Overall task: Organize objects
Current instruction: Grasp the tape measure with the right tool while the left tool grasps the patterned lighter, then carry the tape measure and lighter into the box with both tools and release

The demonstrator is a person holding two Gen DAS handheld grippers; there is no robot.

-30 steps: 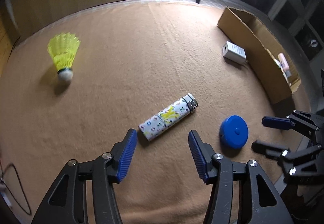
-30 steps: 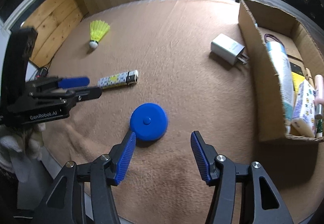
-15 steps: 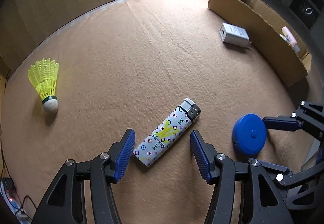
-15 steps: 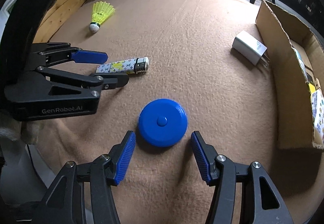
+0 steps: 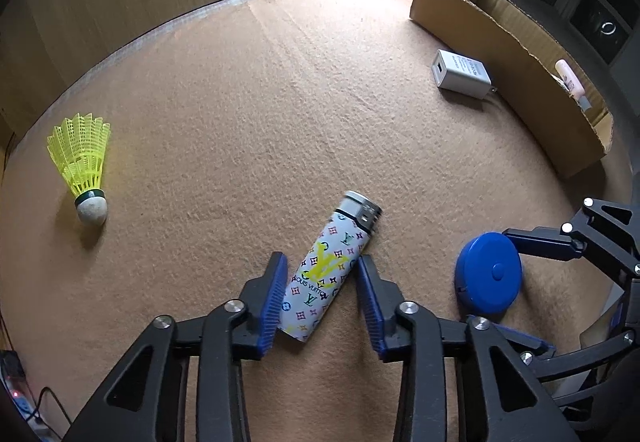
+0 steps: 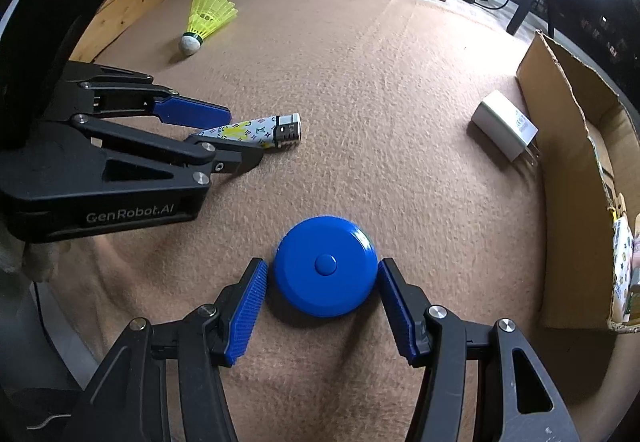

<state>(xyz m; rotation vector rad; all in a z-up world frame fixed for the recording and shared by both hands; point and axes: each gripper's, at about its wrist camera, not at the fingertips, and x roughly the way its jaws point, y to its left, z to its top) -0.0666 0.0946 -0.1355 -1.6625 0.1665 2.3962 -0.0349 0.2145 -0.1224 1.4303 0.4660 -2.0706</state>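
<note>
A white patterned lighter (image 5: 344, 238) lies slanted on the tan felt between the blue pads of my left gripper (image 5: 320, 262). Its jaws are closing; both pads touch the lighter's sides. The right wrist view shows that left gripper (image 6: 240, 136) over the lighter (image 6: 256, 128). A round blue tape measure (image 6: 326, 266) sits flat between the pads of my right gripper (image 6: 320, 266), which stands open with a thin gap on the left side. From the left wrist view the right gripper (image 5: 494, 274) straddles the tape measure (image 5: 490, 274).
A yellow shuttlecock (image 5: 82, 166) lies at the far left. A white charger (image 5: 460, 74) rests beside an open cardboard box (image 5: 500, 30) on the right, which holds several items. Wooden panels stand behind the felt, and its front edge is near the grippers.
The left jaws have narrowed onto the lighter, which turned more upright between them. The right gripper came down so the tape measure now sits between its pads.
</note>
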